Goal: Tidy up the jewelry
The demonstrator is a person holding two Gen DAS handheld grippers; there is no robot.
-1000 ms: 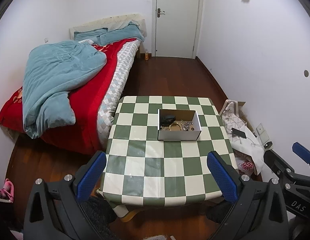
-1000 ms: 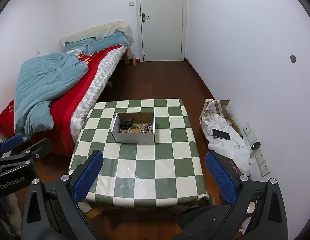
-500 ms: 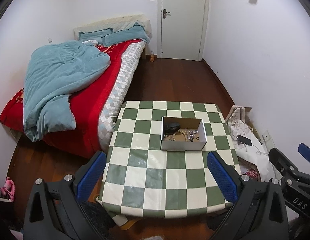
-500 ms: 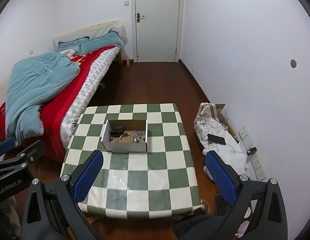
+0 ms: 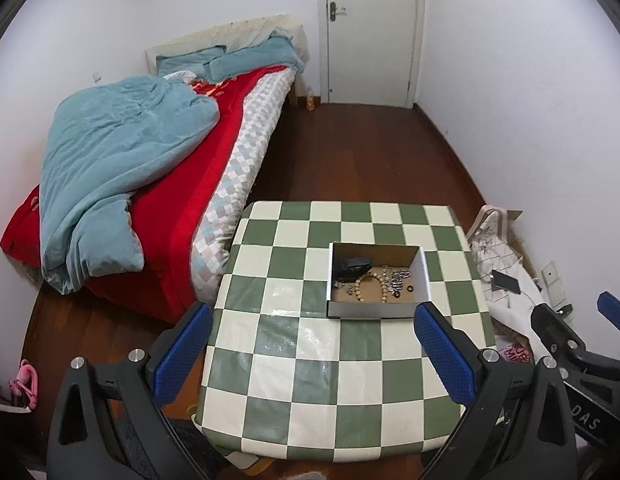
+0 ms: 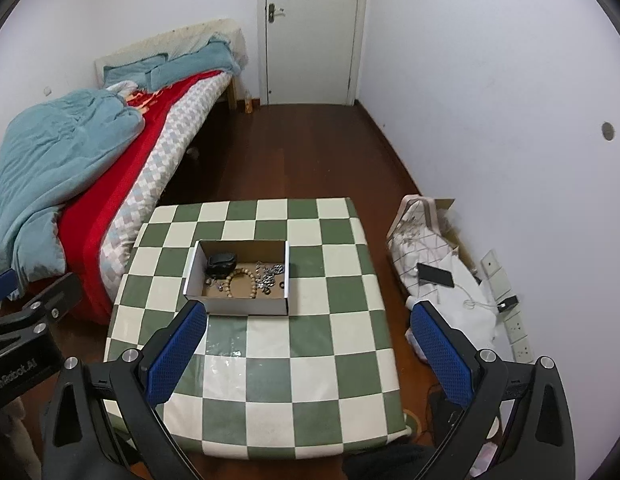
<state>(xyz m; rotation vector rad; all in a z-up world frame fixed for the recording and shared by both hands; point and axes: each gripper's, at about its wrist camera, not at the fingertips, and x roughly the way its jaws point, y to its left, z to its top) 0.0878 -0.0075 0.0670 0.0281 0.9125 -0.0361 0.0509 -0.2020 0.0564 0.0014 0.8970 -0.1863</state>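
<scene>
Both grippers are hovering high above the table [image 5: 270, 360], looking down on it; the left gripper [image 5: 310, 354] and the right gripper [image 6: 308, 354] are each standing wide with nothing between their blue pads. An open box [image 6: 238, 310] is sitting toward the table's far half, holding a bead bracelet [image 6: 241, 280], tangled silver chains [image 6: 270, 274] and a dark pouch [image 6: 220, 263]. Checked cloth is lying bare around the box. A bed [image 5: 150, 184] is bordering the left edge, bags [image 6: 425, 248] the right.
</scene>
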